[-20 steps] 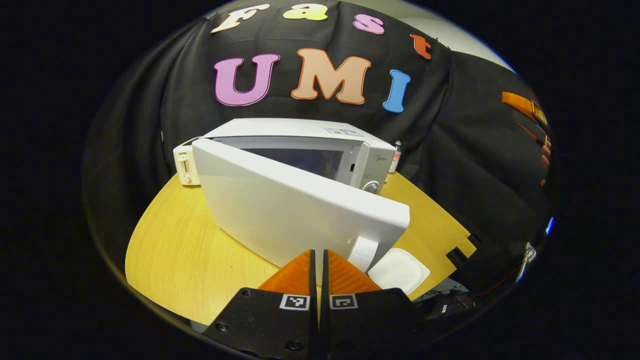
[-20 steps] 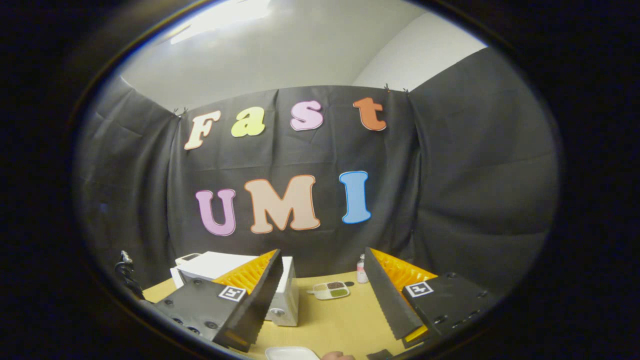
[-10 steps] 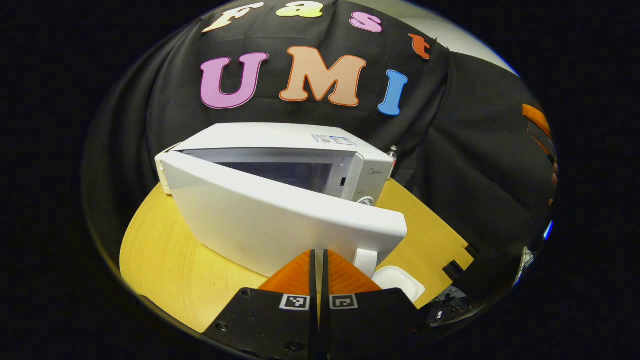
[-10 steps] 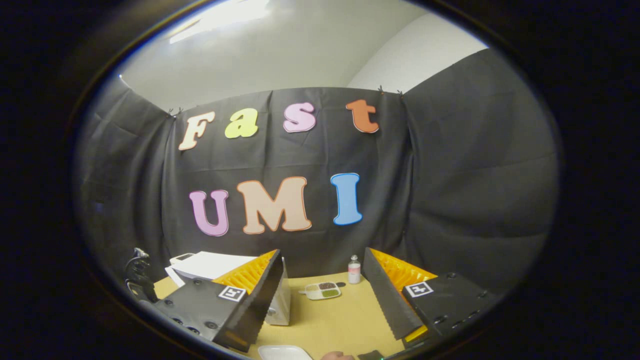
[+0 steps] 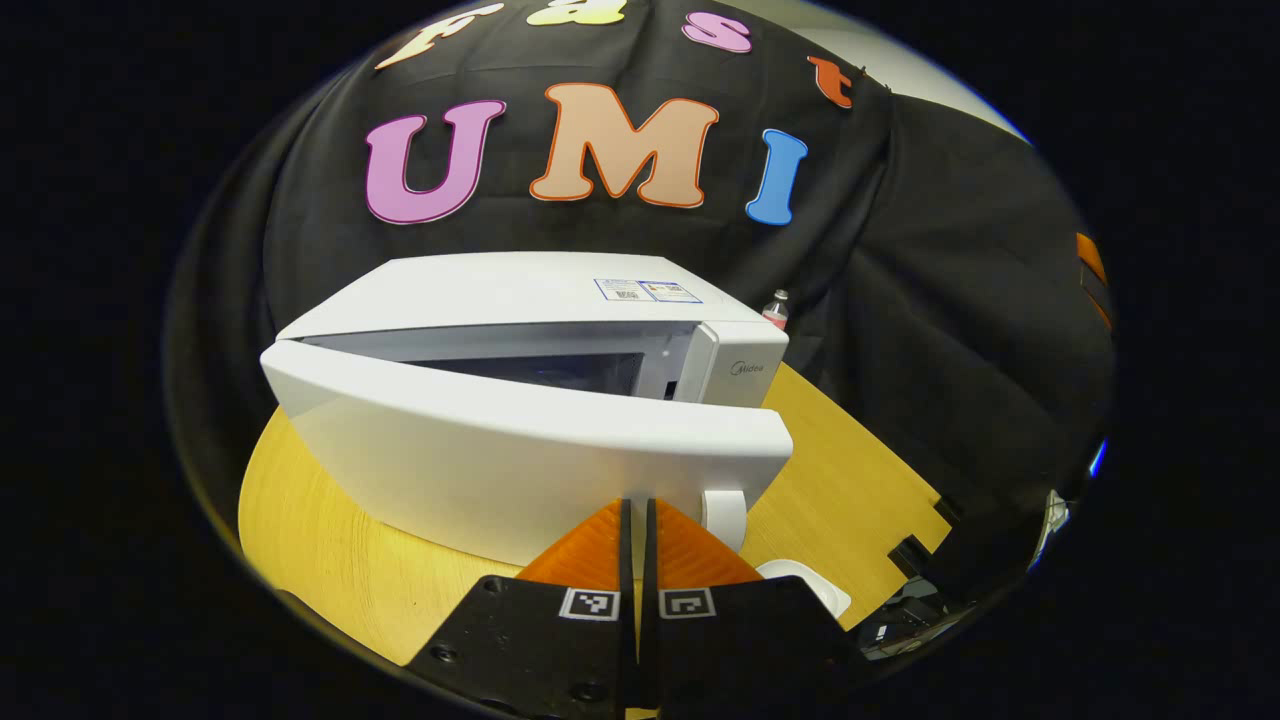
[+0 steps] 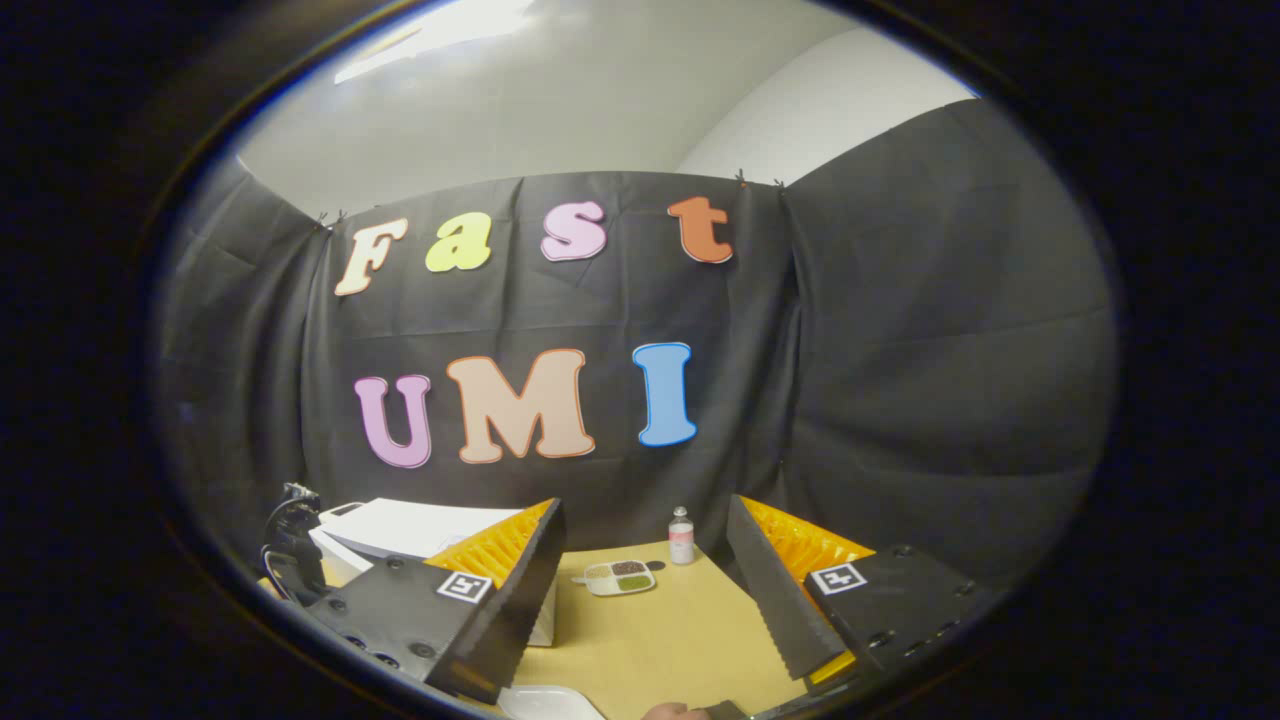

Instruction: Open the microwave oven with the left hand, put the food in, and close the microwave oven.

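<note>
On the wooden table (image 5: 330, 520), the microwave (image 5: 520, 300) stands with its door (image 5: 520, 460) partly ajar. The left gripper (image 5: 637, 520), fingers pressed together, sits against the door's outer face, seemingly closing it. The right gripper (image 6: 645, 590) hangs spread, empty. A food tray (image 6: 620, 577) rests outside.

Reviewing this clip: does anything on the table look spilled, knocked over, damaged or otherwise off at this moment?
Nothing stands out. The microwave sits flat on the wooden table with its door partly open. The small bottle stands upright beside the compartment tray, and nothing looks spilled.
</note>
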The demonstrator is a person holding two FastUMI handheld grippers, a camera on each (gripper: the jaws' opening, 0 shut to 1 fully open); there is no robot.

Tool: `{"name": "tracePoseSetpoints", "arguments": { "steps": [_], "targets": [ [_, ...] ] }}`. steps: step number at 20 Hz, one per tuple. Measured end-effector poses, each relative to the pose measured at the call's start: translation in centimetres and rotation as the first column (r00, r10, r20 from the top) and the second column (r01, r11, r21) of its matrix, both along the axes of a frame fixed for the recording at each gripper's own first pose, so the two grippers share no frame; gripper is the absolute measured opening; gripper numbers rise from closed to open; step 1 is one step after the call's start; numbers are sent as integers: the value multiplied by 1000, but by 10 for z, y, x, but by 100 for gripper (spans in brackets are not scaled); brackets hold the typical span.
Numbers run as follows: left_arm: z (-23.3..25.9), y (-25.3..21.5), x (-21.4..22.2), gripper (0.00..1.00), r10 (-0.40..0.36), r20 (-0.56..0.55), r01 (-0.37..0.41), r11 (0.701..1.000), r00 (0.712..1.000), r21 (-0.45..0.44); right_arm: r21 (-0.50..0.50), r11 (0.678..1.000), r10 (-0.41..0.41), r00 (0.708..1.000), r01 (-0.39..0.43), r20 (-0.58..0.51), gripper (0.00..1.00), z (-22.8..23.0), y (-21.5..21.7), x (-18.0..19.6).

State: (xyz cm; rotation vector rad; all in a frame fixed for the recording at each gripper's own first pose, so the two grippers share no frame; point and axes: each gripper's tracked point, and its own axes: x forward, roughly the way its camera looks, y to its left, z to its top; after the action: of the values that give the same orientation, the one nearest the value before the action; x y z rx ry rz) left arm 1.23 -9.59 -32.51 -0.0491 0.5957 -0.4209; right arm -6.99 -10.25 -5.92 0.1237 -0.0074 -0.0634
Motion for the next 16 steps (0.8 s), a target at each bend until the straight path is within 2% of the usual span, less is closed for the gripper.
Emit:
{"name": "tracePoseSetpoints", "arguments": {
  "steps": [6, 15, 16],
  "targets": [
    [-12, -5, 23, 0, 12, -27, -11, 1000, 1000, 6, 5, 999, -36, 999, 35, 7, 99, 3, -16, 1],
    [-16, -10, 57, 0, 42, -23, -41, 999, 999, 27, -17, 999, -39, 999, 39, 0, 99, 1, -15, 7],
    [-16, -13, 60, 0, 42, -22, -41, 999, 999, 25, -17, 999, -41, 999, 41, 0, 91, 1, -15, 7]
  ]
}}
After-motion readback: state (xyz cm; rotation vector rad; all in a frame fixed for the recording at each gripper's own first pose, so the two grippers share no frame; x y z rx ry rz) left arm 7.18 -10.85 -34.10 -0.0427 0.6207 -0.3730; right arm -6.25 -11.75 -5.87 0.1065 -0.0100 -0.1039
